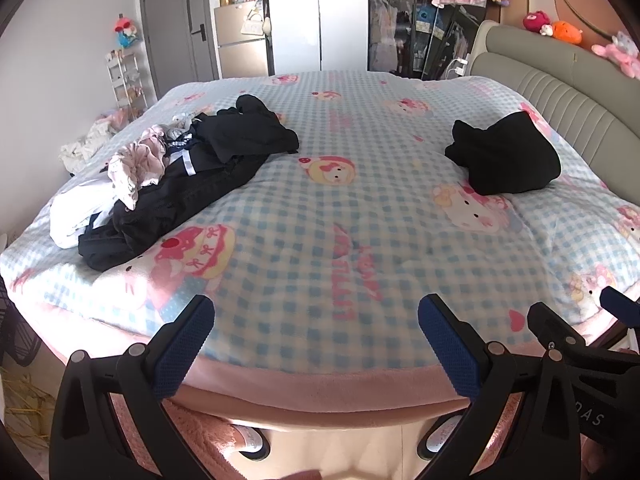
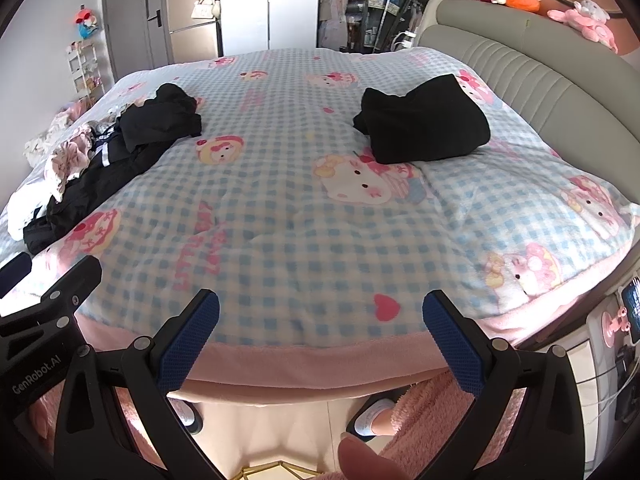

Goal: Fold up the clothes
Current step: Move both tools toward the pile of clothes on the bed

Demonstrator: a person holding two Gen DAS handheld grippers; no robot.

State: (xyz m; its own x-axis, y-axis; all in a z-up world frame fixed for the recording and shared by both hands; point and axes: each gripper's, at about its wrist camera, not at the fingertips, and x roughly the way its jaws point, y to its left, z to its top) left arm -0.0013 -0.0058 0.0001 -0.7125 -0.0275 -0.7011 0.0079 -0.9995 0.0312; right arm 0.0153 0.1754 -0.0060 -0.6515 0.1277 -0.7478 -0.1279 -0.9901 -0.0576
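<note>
A loose pile of unfolded clothes (image 1: pixel 176 176), mostly black with pink and white pieces, lies on the left side of the bed (image 1: pixel 320 240); it shows in the right wrist view too (image 2: pixel 120 148). A folded black garment (image 1: pixel 504 156) rests near the headboard on the right (image 2: pixel 424 120). My left gripper (image 1: pixel 316 344) hovers open over the bed's near edge, nothing between its blue pads. My right gripper (image 2: pixel 320 340) is open as well, beside the left one, also over the near edge and empty.
A grey padded headboard (image 1: pixel 560 80) with plush toys on top runs along the right. A wardrobe, a fridge (image 1: pixel 242 44) and a grey door stand beyond the bed. More clothes lie on the floor at far left (image 1: pixel 88 144). A person's slippered feet (image 2: pixel 372 416) show below.
</note>
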